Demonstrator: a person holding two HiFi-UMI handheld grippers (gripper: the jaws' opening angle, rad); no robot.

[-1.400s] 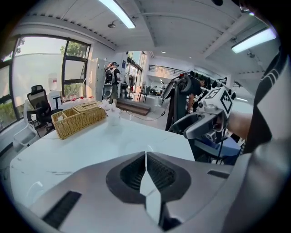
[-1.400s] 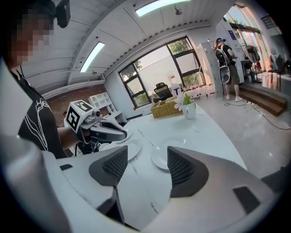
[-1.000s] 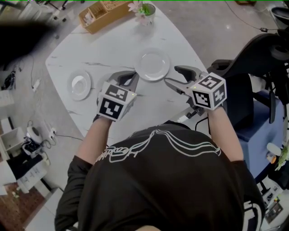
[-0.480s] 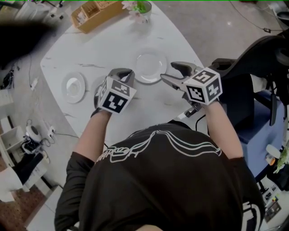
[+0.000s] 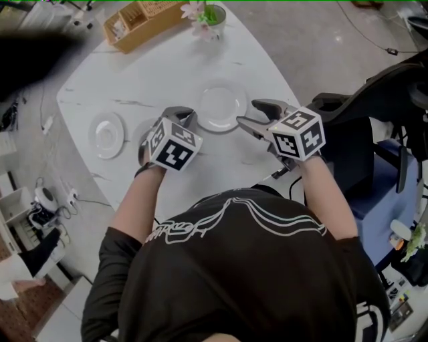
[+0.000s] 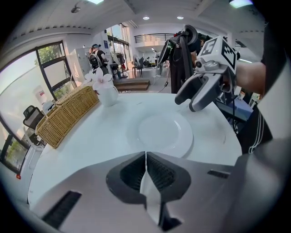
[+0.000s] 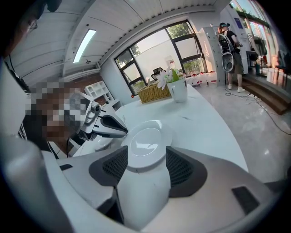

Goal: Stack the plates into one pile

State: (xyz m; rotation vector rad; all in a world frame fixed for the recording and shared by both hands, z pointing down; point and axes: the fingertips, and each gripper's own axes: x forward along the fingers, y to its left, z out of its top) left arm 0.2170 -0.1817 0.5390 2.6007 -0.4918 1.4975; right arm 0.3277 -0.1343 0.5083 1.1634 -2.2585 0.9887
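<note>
A large white plate (image 5: 222, 107) lies in the middle of the white marble table (image 5: 167, 67); the same plate (image 6: 163, 133) lies just ahead of my left gripper. A small plate (image 5: 107, 133) sits at the left. A third plate (image 5: 141, 129) shows partly behind my left gripper (image 5: 183, 116). That left gripper (image 6: 145, 157) is shut and empty, just left of the large plate. My right gripper (image 5: 249, 113) is open at the plate's right rim. Its view shows the right gripper (image 7: 146, 159) framing the plate (image 7: 145, 143) without touching it.
A wicker basket (image 5: 137, 19) and a white vase with flowers (image 5: 210, 15) stand at the table's far edge. A dark chair (image 5: 374, 107) is to the right of the table. The table's near edge runs just under both grippers.
My left gripper has drifted left, away from the large plate, uncovering part of the third plate. My right gripper has closed in on the large plate's right rim.
</note>
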